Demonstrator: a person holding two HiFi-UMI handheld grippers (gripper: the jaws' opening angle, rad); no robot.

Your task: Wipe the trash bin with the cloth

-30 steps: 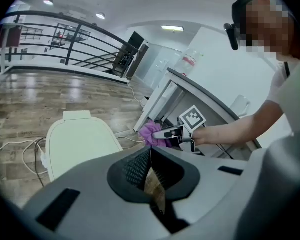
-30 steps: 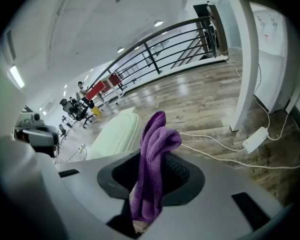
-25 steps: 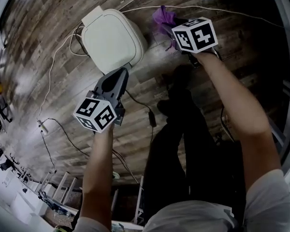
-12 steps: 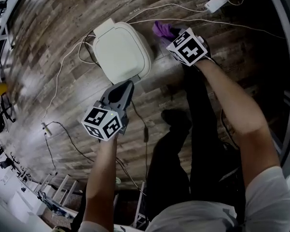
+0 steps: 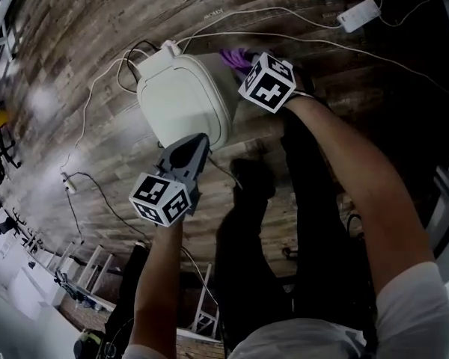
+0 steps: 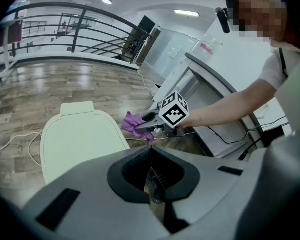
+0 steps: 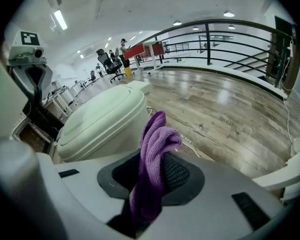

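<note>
Both grippers have closed in on the trash bin [image 5: 183,99] since a second ago. The right gripper [image 5: 243,64] fingers are clamped on the purple cloth [image 5: 234,55], just beside the lid edge; contact unclear. The left gripper [image 5: 197,142] fingers are closed and empty. Wiping looks barely started, with the whole bin left. Wood-plank floor [image 5: 75,36], loose cables [image 5: 97,88], railed open hall.

Open-plan office, desks [image 7: 140,50], office chairs [image 7: 106,60], railing [image 7: 208,35]

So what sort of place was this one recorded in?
Probably an open-plan office or lab, possibly on a mezzanine: a wood-plank floor, a black railing along an open edge, and office chairs and desks in the distance.
</note>
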